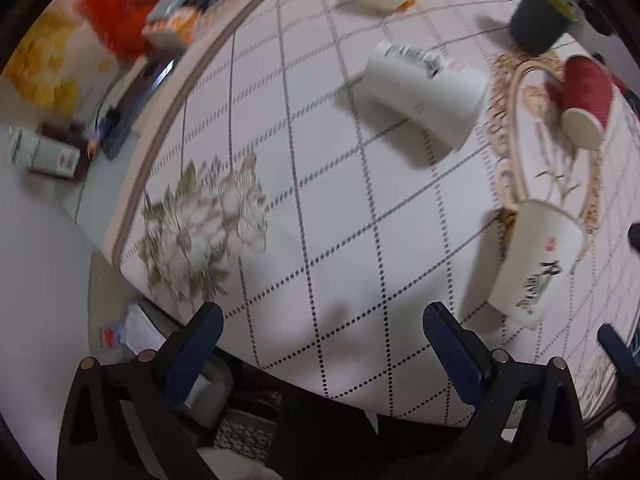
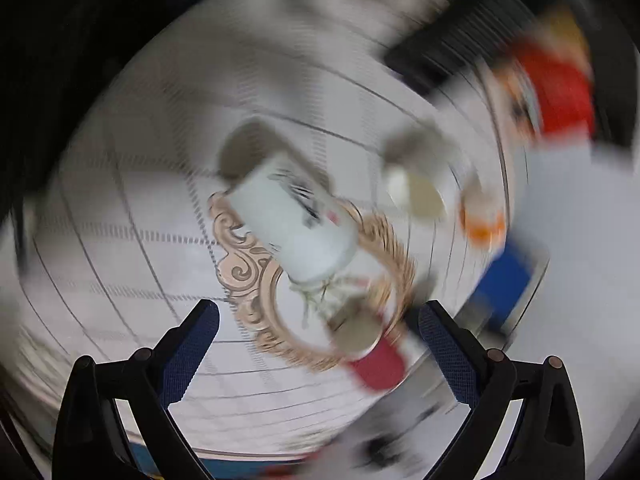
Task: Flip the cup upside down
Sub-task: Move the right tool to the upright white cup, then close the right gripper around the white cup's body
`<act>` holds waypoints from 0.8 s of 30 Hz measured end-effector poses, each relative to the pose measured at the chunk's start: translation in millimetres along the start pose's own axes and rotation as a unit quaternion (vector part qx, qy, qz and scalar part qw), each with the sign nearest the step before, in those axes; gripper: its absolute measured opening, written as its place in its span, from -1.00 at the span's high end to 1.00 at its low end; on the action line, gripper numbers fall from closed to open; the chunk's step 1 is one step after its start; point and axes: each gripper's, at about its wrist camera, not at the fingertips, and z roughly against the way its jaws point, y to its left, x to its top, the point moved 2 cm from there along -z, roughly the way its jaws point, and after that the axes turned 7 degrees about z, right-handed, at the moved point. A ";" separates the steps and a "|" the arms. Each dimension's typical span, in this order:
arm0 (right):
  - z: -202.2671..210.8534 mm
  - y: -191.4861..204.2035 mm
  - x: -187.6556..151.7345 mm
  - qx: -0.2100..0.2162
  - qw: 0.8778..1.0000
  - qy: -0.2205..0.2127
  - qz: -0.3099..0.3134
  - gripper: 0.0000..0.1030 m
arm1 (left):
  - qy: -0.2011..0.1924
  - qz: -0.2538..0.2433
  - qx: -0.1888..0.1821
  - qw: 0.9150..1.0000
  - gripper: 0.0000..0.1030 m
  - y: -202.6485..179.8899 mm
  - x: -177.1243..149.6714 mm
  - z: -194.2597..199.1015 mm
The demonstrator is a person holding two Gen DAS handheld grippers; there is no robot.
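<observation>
Both your claws are spread wide and hold nothing — the left claw point(image 1: 322, 320) hangs over the worktop point(image 1: 320, 220), and the right claw point(image 2: 318, 316) points at the white cup point(image 2: 294, 228) at about 12 o'clock, in a badly blurred view. In the left view a white cup point(image 1: 536, 260) stands at 2 o'clock, base up by the look of it. Which cups remain — a red cup point(image 1: 586, 100) included — you can't tell.

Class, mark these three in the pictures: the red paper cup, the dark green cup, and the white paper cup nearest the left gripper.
Red paper cup point(image 1: 590, 94): left wrist view, ribbed side wall.
Dark green cup point(image 1: 534, 26): left wrist view, outer side wall.
White paper cup nearest the left gripper point(image 1: 536, 260): left wrist view, printed side wall.
</observation>
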 end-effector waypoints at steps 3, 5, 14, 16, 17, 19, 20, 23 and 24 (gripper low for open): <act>-15.5 26.9 7.3 -0.055 0.987 -0.010 0.150 -0.97 | 0.019 0.021 -0.003 1.000 -1.00 5.5 -6.3 -15.4; -23.2 35.5 11.4 -0.077 0.975 -0.017 0.207 -0.97 | 0.030 0.031 -0.005 0.999 -1.00 9.2 -9.1 -23.4; -49.2 31.1 23.0 -0.099 0.939 -0.050 0.324 -0.97 | 0.044 0.052 -0.004 0.998 -1.00 19.8 -11.2 -42.3; -58.4 30.8 23.0 -0.097 0.934 -0.051 0.339 -0.95 | 0.044 0.055 -0.004 0.997 -1.00 20.5 -9.8 -44.3; -61.5 30.6 25.0 -0.093 0.933 -0.050 0.345 -0.79 | 0.044 0.056 -0.003 0.997 -1.00 21.2 -8.6 -44.9; -71.4 31.1 29.8 -0.082 0.933 -0.043 0.347 -0.52 | 0.043 0.057 -0.002 0.997 -0.99 23.5 -5.8 -45.6; -75.7 31.8 31.8 -0.080 0.933 -0.040 0.347 -0.40 | 0.043 0.059 -0.003 0.997 -0.99 24.2 -4.5 -45.7; -85.8 30.0 33.2 -0.080 0.934 -0.037 0.347 -0.32 | 0.045 0.062 -0.005 0.997 -0.99 28.4 -4.6 -47.5; -86.4 28.0 33.7 -0.077 0.936 -0.041 0.340 -0.31 | 0.046 0.061 -0.004 0.997 -0.99 29.3 -4.3 -48.5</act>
